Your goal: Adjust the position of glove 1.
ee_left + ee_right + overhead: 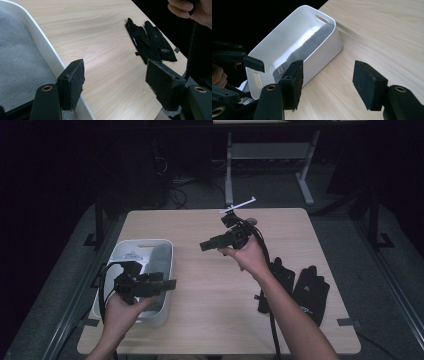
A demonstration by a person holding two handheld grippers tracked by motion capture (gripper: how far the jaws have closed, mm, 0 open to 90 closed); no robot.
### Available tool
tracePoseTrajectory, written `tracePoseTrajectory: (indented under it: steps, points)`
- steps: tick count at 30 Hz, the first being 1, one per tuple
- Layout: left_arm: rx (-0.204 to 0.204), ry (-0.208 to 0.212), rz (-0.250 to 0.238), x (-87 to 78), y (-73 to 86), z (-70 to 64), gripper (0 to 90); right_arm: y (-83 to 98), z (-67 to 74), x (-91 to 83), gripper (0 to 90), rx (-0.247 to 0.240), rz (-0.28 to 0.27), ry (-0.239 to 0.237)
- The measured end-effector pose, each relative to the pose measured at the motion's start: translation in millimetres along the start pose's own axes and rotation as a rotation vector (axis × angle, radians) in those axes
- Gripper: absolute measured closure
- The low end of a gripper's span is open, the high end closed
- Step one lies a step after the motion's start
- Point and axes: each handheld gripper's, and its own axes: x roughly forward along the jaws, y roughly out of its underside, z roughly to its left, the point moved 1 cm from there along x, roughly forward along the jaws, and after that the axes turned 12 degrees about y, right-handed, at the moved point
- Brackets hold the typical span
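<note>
A white plastic bin (145,241) stands at the table's left, with a grey cloth (159,257) lying inside it. My left gripper (170,284) hovers over the bin's near right side, pointing right. Its jaws are open with nothing between them (115,85), and the bin's rim (47,52) and the cloth (17,60) lie to their left. My right gripper (202,246) is held above the middle of the table, pointing left toward the bin (322,57). It is open and empty (328,82). Beyond it I see the cloth (312,45) and the left gripper (253,63).
A pair of black gloves (300,287) lies flat on the wooden table (210,320) at the right, near the right forearm; they also lie ahead of the left gripper (150,42). A desk frame (270,150) stands on the floor beyond the far edge.
</note>
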Motion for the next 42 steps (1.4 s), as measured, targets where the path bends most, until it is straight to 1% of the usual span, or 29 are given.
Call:
tracePoseTrajectory:
  steps: [5, 8, 9, 12, 15, 16, 18, 19, 20, 21, 23, 27, 33, 36, 38, 40, 42]
  points:
    - [0.005, 0.01, 0.001, 6.4, -3.6, -4.5, 30.9, 5.2, -6.0, -5.6, 41.1, 0.004, 0.005, 0.008]
    - [0.013, 0.019, 0.007, 11.3, -5.7, -7.2, 31.0, 8.2, -10.4, -11.4, 41.0, 0.01, -0.005, 0.011]
    - [0.021, 0.019, 0.01, 12.9, -6.3, -7.8, 31.0, 10.6, -13.9, -16.1, 41.0, 0.016, -0.012, 0.012]
    - [0.028, 0.026, 0.013, 18.1, -8.3, -10.7, 31.0, 13.8, -17.9, -20.2, 41.0, 0.024, -0.014, 0.015]
    - [0.026, 0.036, 0.018, 24.9, -10.3, -13.5, 31.0, 19.9, -25.0, -26.0, 41.0, 0.035, -0.019, 0.017]
    - [0.032, 0.037, 0.021, 27.5, -10.9, -14.4, 30.9, 22.8, -28.4, -29.5, 41.0, 0.042, -0.019, 0.019]
    - [0.033, 0.044, 0.023, 32.4, -12.2, -16.6, 30.8, 24.4, -30.7, -31.8, 41.0, 0.04, -0.022, 0.02]
    - [0.04, 0.047, 0.027, 35.5, -13.1, -17.6, 30.8, 28.3, -35.6, -36.6, 41.0, 0.046, -0.03, 0.02]
    - [0.035, 0.05, 0.026, 36.9, -13.4, -18.4, 30.8, 28.3, -35.6, -36.6, 41.0, 0.046, -0.03, 0.02]
    - [0.039, 0.052, 0.027, 40.5, -14.2, -19.6, 30.7, 32.0, -39.5, -41.1, 41.0, 0.047, -0.03, 0.026]
    - [0.042, 0.059, 0.027, 45.8, -15.3, -21.3, 30.7, 33.0, -40.4, -42.3, 41.0, 0.05, -0.032, 0.025]
    - [0.048, 0.075, 0.037, 55.9, -16.6, -24.1, 29.9, 42.7, -50.4, -50.9, 41.0, 0.064, -0.04, 0.028]
    - [0.06, 0.085, 0.051, 72.1, -17.7, -30.5, 29.5, 58.4, -63.2, -65.1, 41.0, 0.074, -0.057, 0.033]
    - [0.066, 0.094, 0.058, 80.6, -18.3, -34.4, 29.2, 66.7, -68.9, -73.7, 41.0, 0.081, -0.065, 0.043]
    - [0.065, 0.109, 0.061, 86.7, -18.9, -36.5, 29.2, 72.5, -73.0, -80.4, 41.1, 0.085, -0.075, 0.046]
    - [0.072, 0.119, 0.069, 93.0, -19.3, -39.5, 29.1, 78.2, -75.4, -87.1, 41.1, 0.096, -0.077, 0.058]
    - [0.081, 0.121, 0.075, 98.5, -19.4, -43.2, 28.7, 85.2, -78.9, -94.3, 41.1, 0.098, -0.081, 0.07]
